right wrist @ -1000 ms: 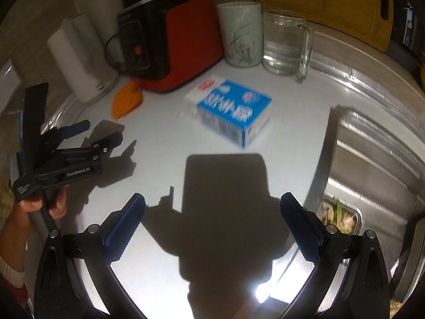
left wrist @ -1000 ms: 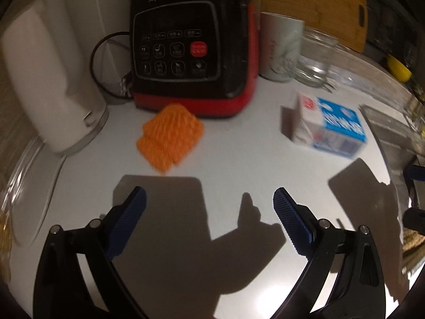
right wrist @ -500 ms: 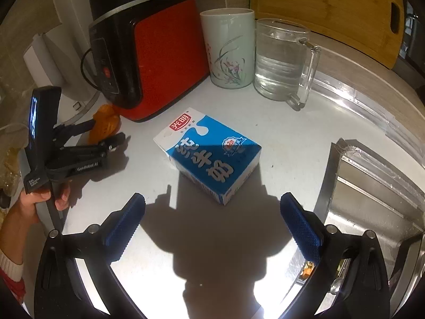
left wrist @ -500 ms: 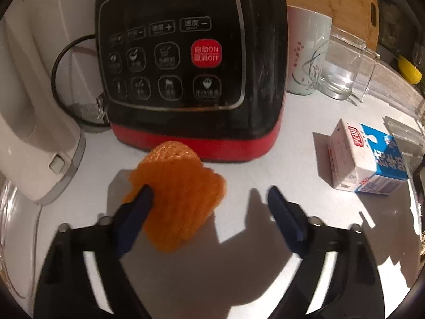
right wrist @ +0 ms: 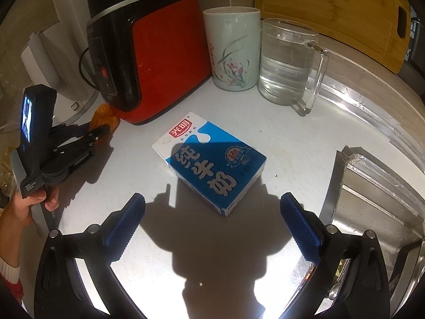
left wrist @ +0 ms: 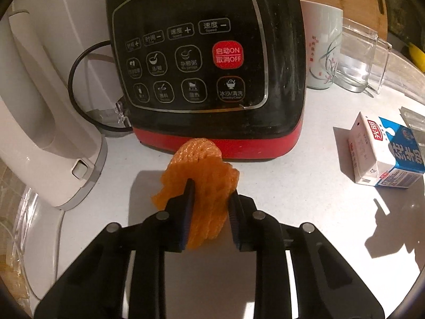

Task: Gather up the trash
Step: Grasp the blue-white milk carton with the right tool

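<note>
Step in hand: I judge this the grasp on the first piece of trash, the orange foam fruit net (left wrist: 202,183), which sits on the white counter (left wrist: 292,199) just in front of the red-based blender (left wrist: 207,61).
How to do it well: squeeze only until the soft mesh is firmly pinched, then lift straight up and away from the blender base so the net does not snag or drag.
Left gripper (left wrist: 211,214): my fingers have just been closing and are now narrow, the pads pressed into the net from both sides, bunching it.
Right gripper (right wrist: 212,228): fingers spread wide, holding nothing, hovering above the counter.
Next trash: the blue-and-white milk carton (right wrist: 212,163) lies flat just ahead of those open fingers, apart from them.
</note>
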